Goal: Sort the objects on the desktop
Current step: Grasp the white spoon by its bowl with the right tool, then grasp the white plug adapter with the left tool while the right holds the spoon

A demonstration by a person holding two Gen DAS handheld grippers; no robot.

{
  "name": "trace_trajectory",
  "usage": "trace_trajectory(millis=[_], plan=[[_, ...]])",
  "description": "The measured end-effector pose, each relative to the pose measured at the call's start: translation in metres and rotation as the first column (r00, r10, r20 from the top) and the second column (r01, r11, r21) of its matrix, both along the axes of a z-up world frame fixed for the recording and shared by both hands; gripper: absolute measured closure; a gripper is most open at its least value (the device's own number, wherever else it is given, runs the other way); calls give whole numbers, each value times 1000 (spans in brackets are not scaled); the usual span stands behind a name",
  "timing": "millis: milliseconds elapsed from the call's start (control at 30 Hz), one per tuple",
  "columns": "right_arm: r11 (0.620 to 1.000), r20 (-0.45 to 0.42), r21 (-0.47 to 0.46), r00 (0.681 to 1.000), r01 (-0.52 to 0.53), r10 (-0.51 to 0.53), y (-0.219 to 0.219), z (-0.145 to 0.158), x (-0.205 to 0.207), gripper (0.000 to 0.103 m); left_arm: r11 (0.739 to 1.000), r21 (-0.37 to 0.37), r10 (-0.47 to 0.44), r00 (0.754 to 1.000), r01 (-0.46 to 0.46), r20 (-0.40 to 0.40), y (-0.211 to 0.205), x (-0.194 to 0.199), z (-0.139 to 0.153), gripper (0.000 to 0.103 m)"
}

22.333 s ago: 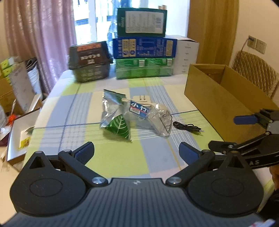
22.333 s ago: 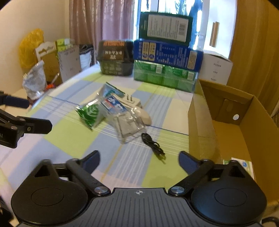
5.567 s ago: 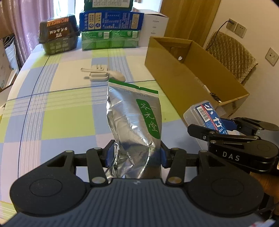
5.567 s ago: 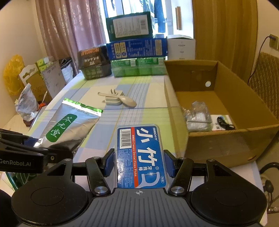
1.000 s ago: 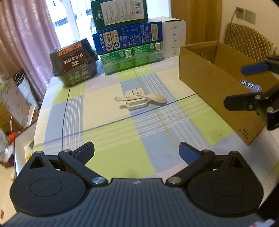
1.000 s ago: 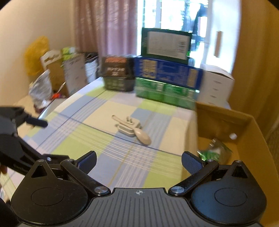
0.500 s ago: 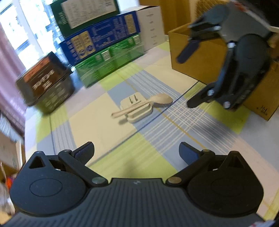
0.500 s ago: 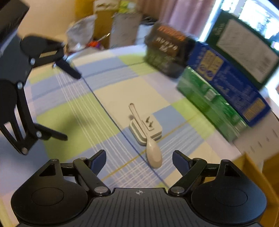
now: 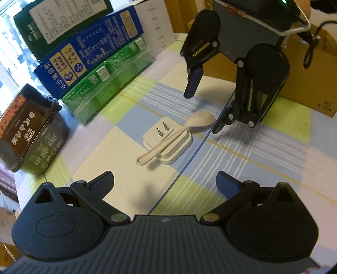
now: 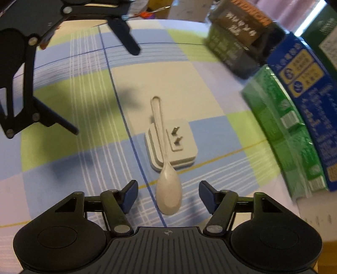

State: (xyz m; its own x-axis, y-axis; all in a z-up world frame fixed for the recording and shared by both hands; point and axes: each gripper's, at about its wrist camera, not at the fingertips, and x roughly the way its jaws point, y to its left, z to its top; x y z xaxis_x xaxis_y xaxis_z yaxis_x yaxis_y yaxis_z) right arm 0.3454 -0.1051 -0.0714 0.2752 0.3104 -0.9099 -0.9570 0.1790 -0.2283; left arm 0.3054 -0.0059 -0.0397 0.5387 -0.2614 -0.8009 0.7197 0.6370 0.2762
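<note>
A beige spoon [image 10: 168, 189] lies on the checked tablecloth with its handle resting across a white plug adapter [image 10: 179, 151], prongs up. My right gripper [image 10: 168, 195] is open and low over the table, one finger on each side of the spoon's bowl without touching it. The left wrist view shows the spoon [image 9: 200, 120] and the adapter [image 9: 168, 143] in the middle of the table, with the right gripper [image 9: 205, 105] hanging over the bowl end. My left gripper [image 9: 165, 183] is open and empty, a short way from the handle end.
Stacked green [image 9: 105, 84], blue [image 9: 90, 50] and dark green [image 9: 63, 19] cartons and a white box [image 9: 155, 27] line the far edge. A dark tub [image 9: 27, 126] stands at the left. The open cardboard box [image 9: 305, 88] sits behind the right gripper.
Both grippers have closed in on the spoon and adapter. The right gripper has dropped low, so the spoon's bowl now lies between its open fingers.
</note>
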Motion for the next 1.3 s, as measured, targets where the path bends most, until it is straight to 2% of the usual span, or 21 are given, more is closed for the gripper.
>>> trace_trajectory(millis=[167, 333, 500, 700, 800, 933, 1033, 1200, 1300], plan=[[997, -24, -65, 998, -52, 51, 9, -13, 7, 54, 1000, 12, -8, 1000, 8, -6, 0, 12, -6, 2], [995, -63, -85, 997, -57, 51, 15, -15, 15, 63, 999, 23, -22, 1000, 22, -6, -1, 19, -12, 2], [986, -83, -137, 993, -94, 84, 21, -22, 15, 71, 1000, 10, -18, 1000, 18, -9, -1, 22, -11, 2], [983, -86, -159, 993, -94, 81, 18, -23, 11, 73, 1000, 14, -25, 1000, 26, -11, -2, 23, -11, 2], [985, -70, -164, 996, -57, 46, 11, -17, 7, 73, 1000, 10, -28, 1000, 28, -14, -4, 24, -10, 2], [994, -52, -108, 998, 36, -41, -3, 2, 7, 73, 999, 8, -34, 999, 34, -8, -8, 26, -8, 2], [994, -47, -96, 997, 60, -65, -12, 12, 1, 74, 999, 2, -34, 999, 34, -7, -11, 27, -8, 2], [990, -51, -97, 993, 98, -103, -23, 25, -12, 74, 999, 5, -47, 999, 48, -9, -18, 30, -11, 2], [980, -28, -112, 985, 164, -168, -31, 27, -17, 74, 998, 2, -59, 998, 59, -11, -23, 34, -14, 2]])
